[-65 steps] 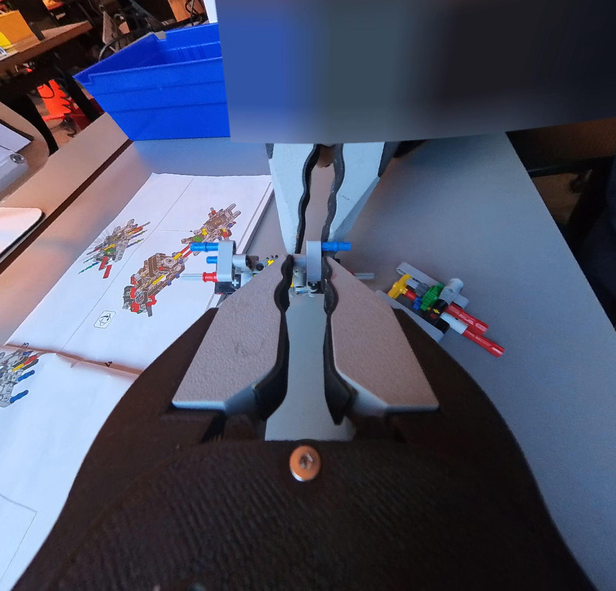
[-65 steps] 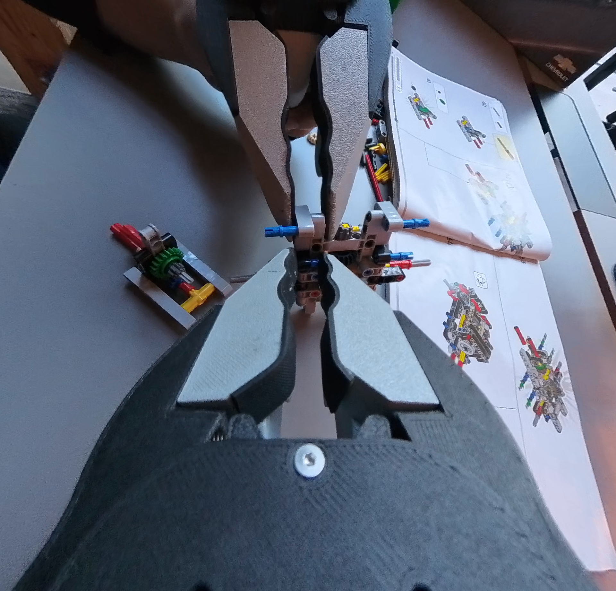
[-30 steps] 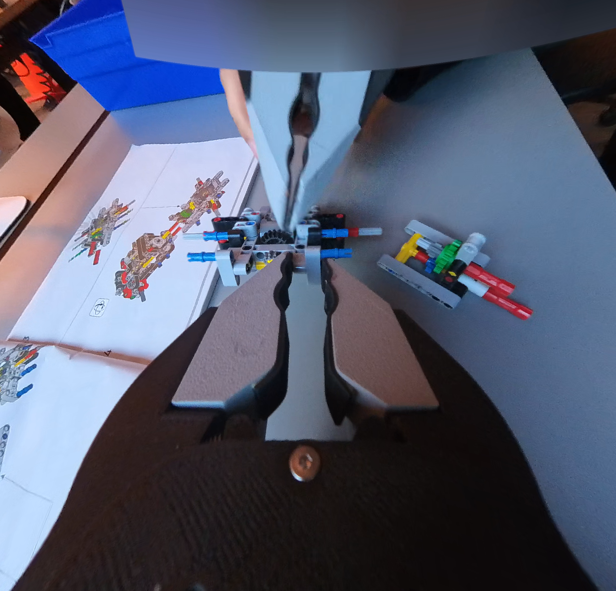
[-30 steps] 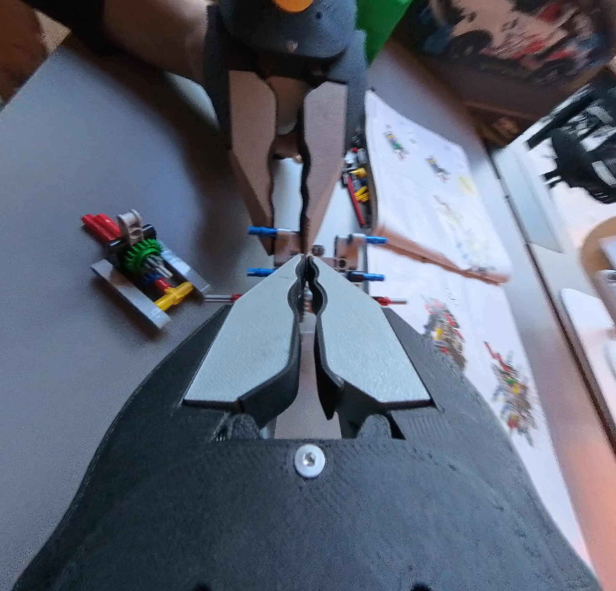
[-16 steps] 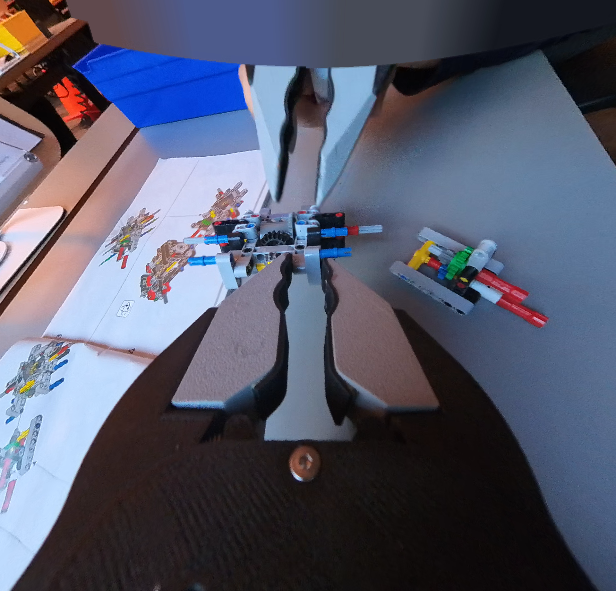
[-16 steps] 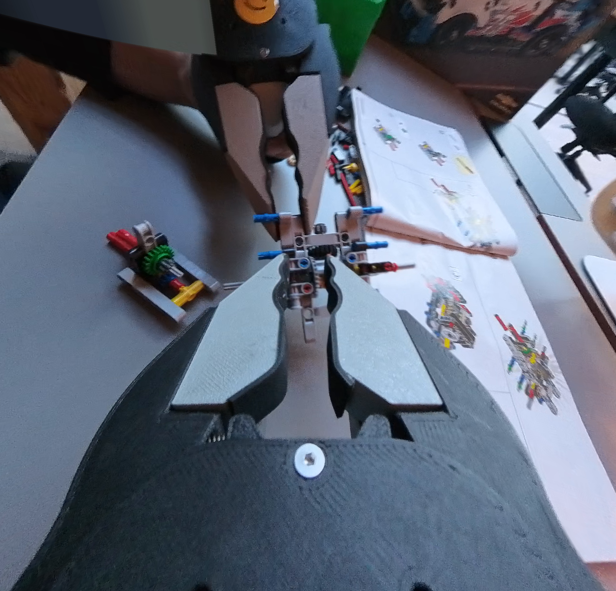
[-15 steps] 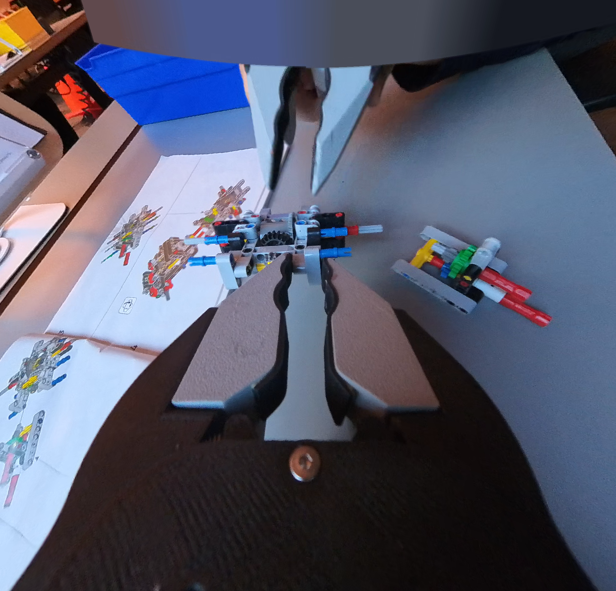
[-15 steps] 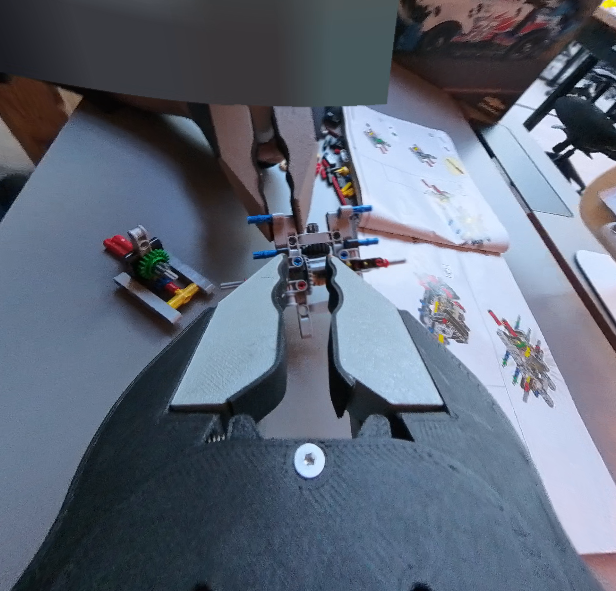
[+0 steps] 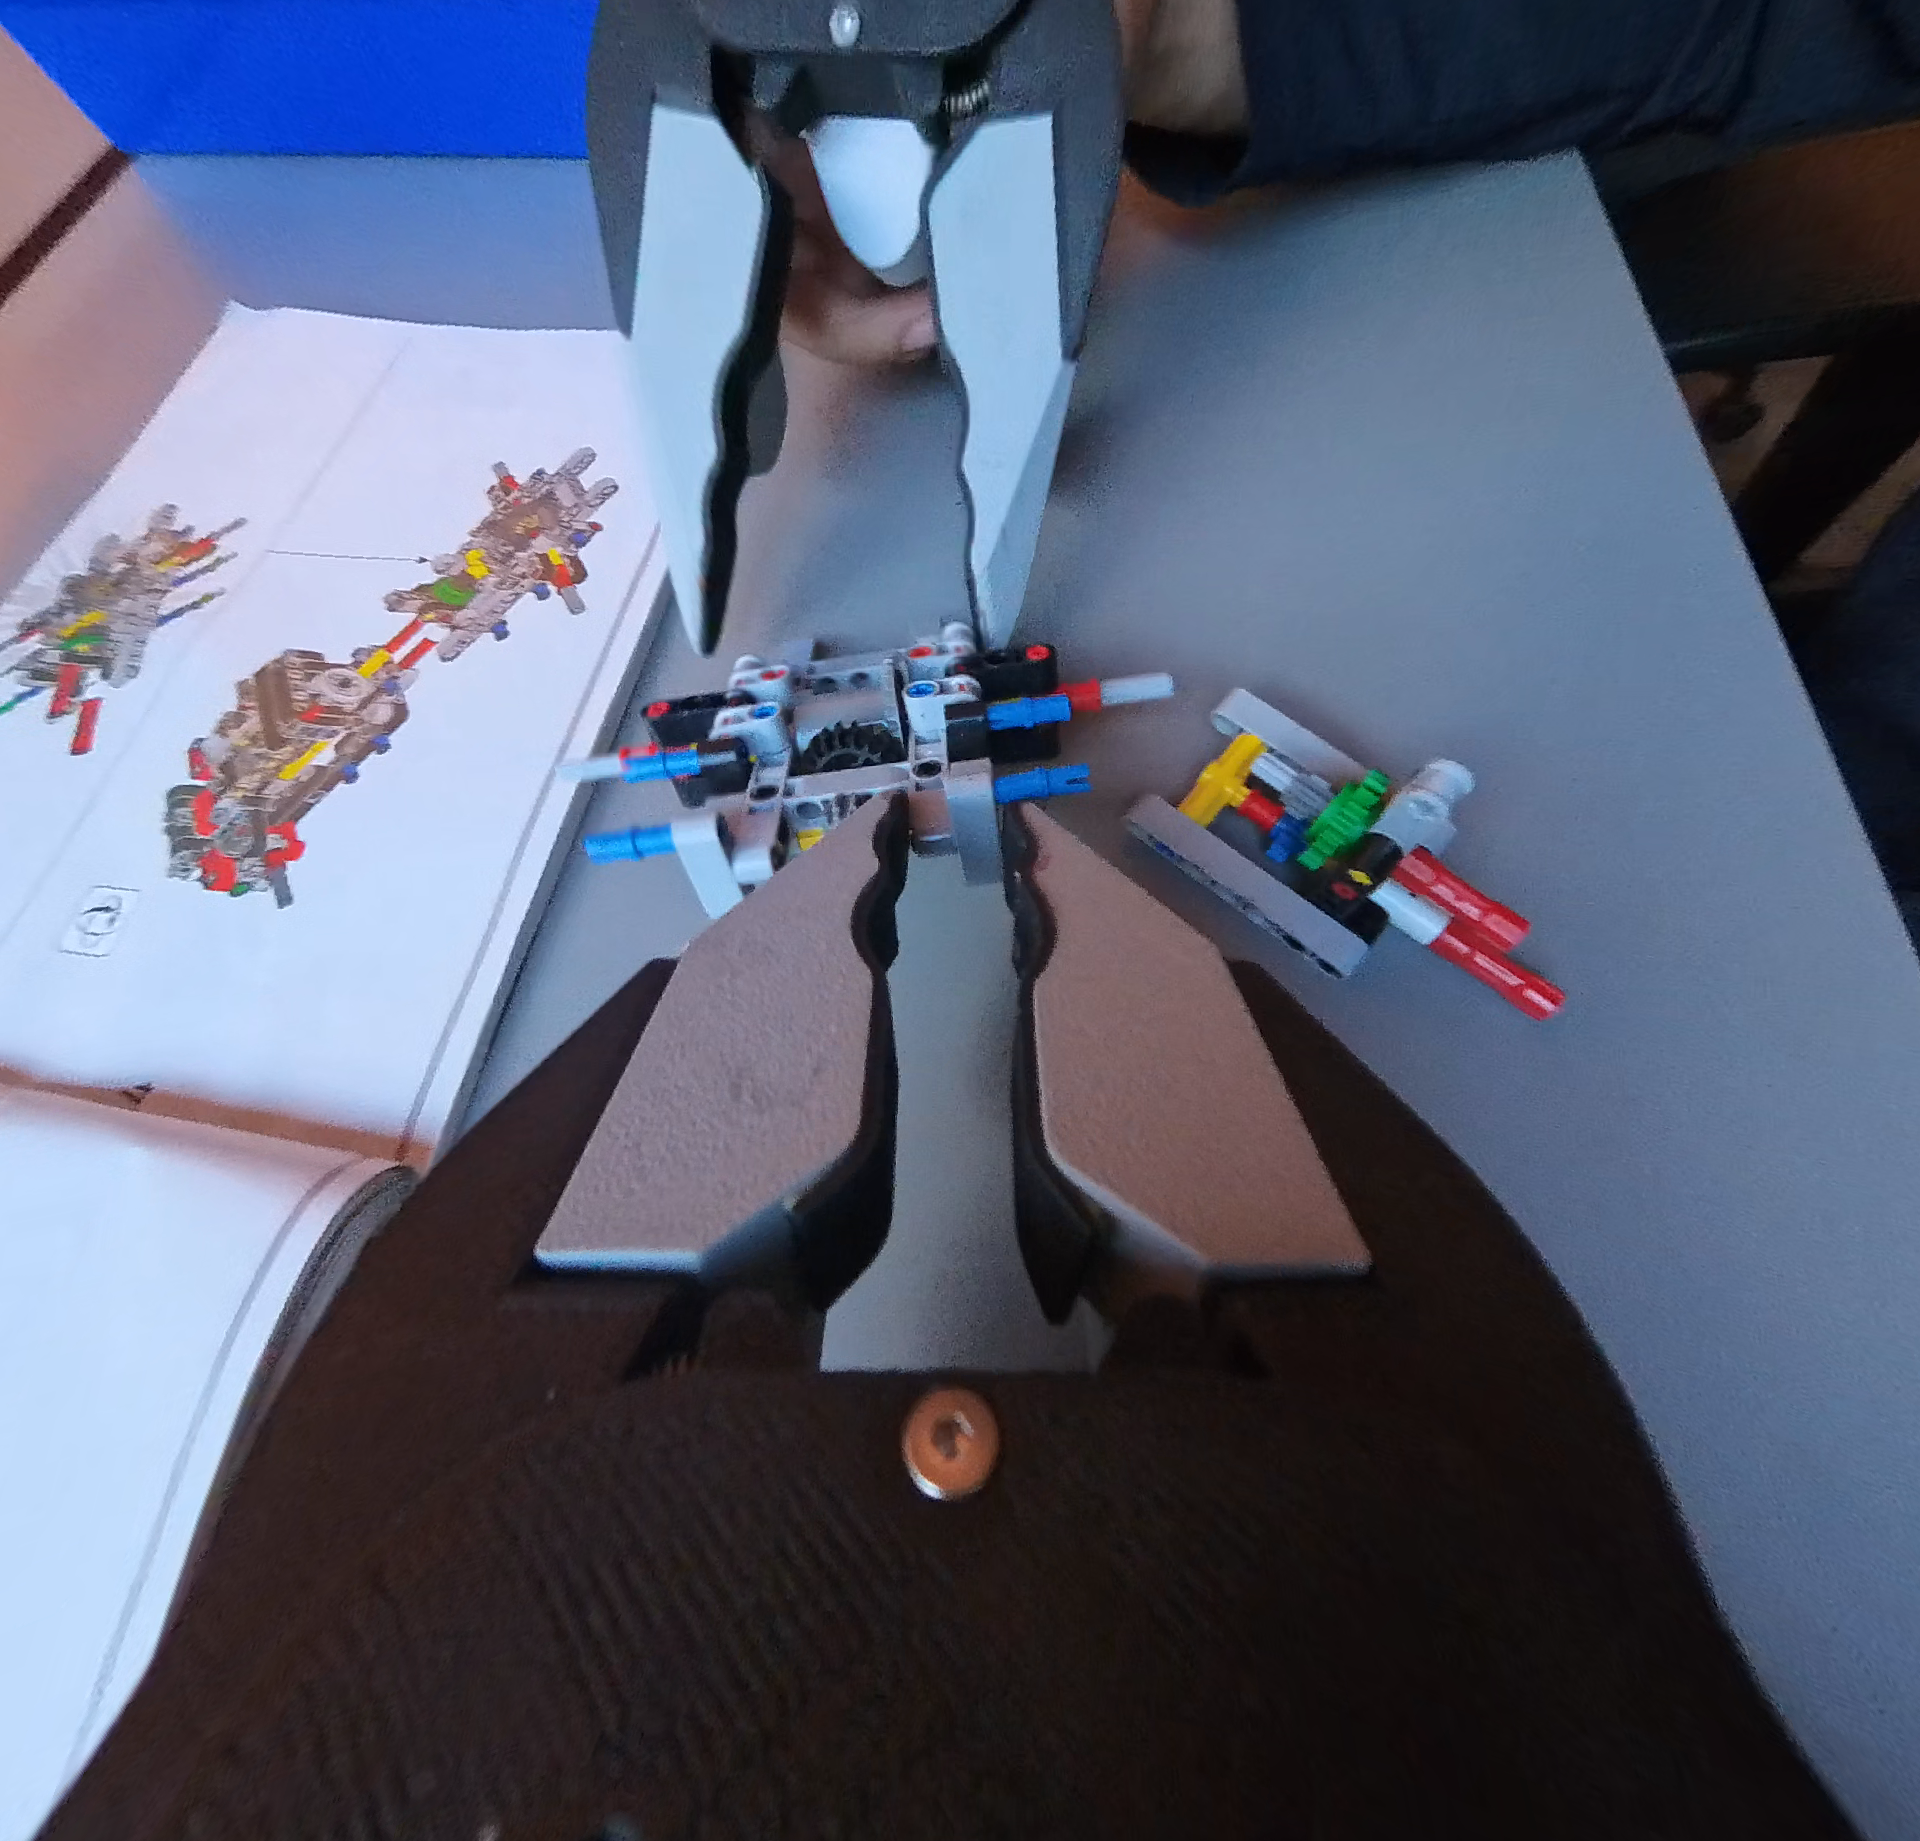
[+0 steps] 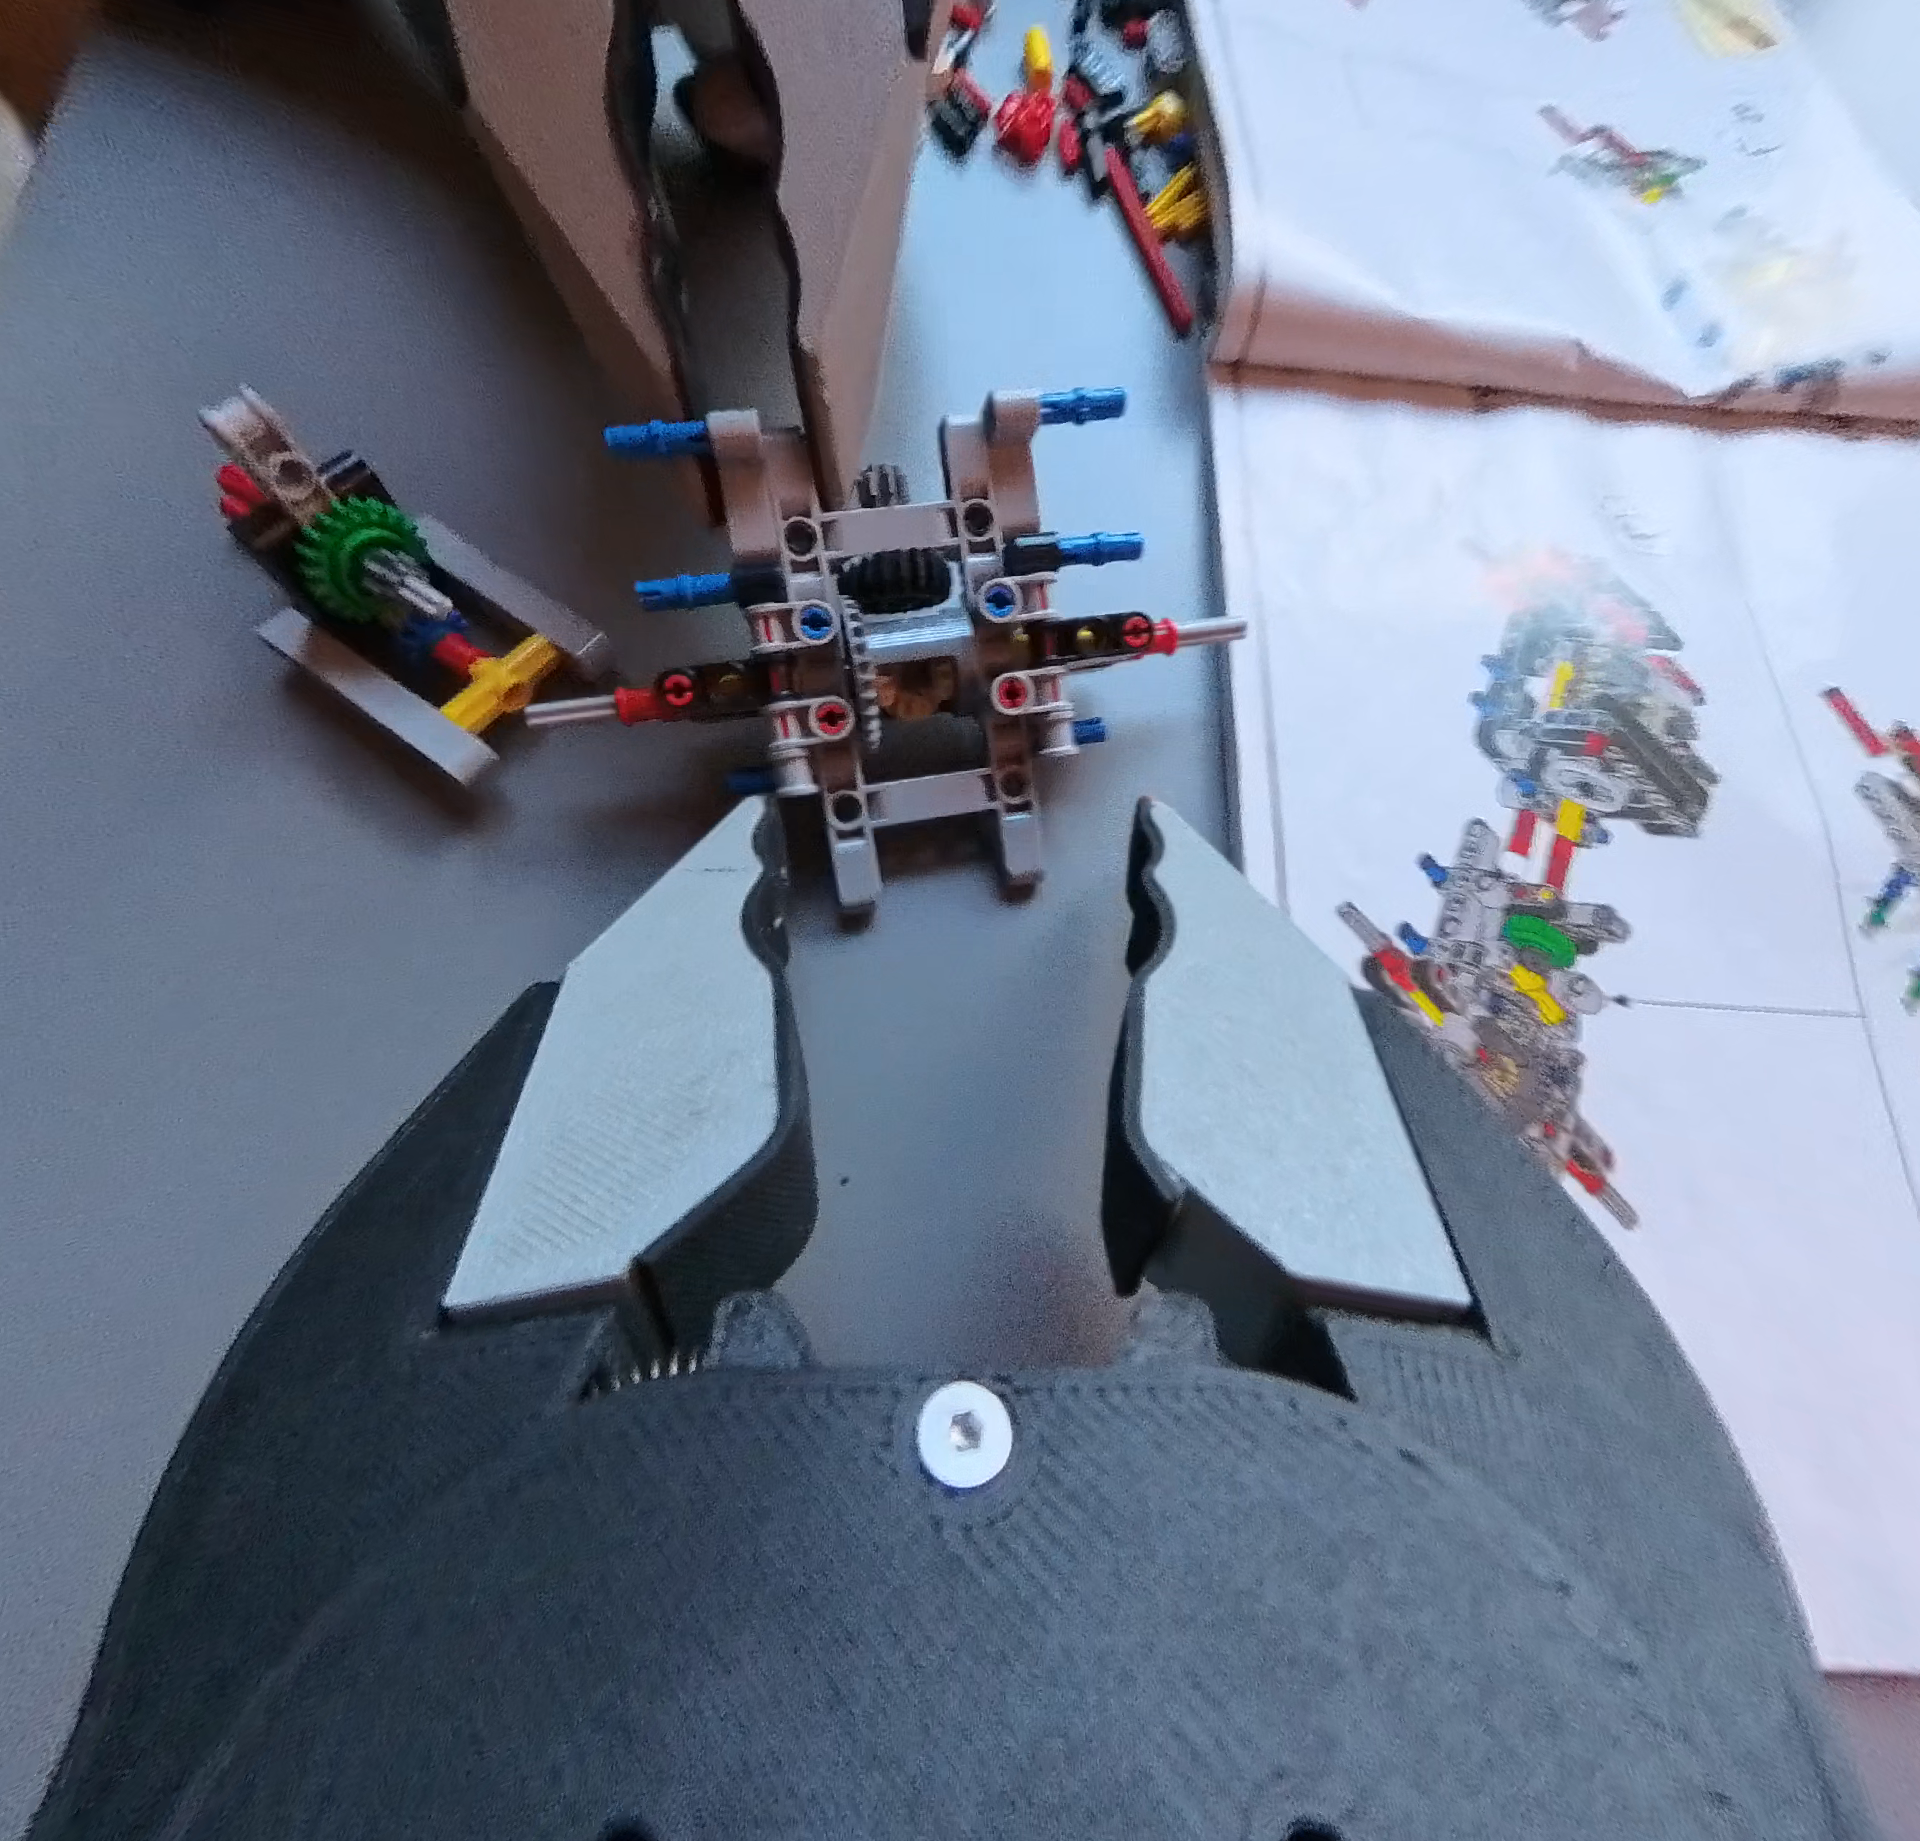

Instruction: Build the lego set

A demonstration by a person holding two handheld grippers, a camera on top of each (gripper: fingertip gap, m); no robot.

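Since half a second ago the right claw has spread wide and let go of the grey and black toy-brick frame with blue and red pins, while the left claw keeps its grip.

Left wrist view: the left claw stands narrow, its fingertips closed on a curved light-grey beam at the near edge of the brick frame, which sits on the grey tabletop just beside the white instruction booklet. Opposite, the right claw hangs over the far side of the frame, jaws well apart, one tip close to the frame's far corner. A smaller brick assembly with a green gear, yellow cross piece and red pins lies apart to the right.

Right wrist view: the right claw is wide, and the frame's two grey legs stand between its fingertips without being pressed. The small green-gear assembly lies to the left, loose bricks farther off.

Judged from this, the frame looks partly built, with the small assembly and the loose bricks not yet joined to it.
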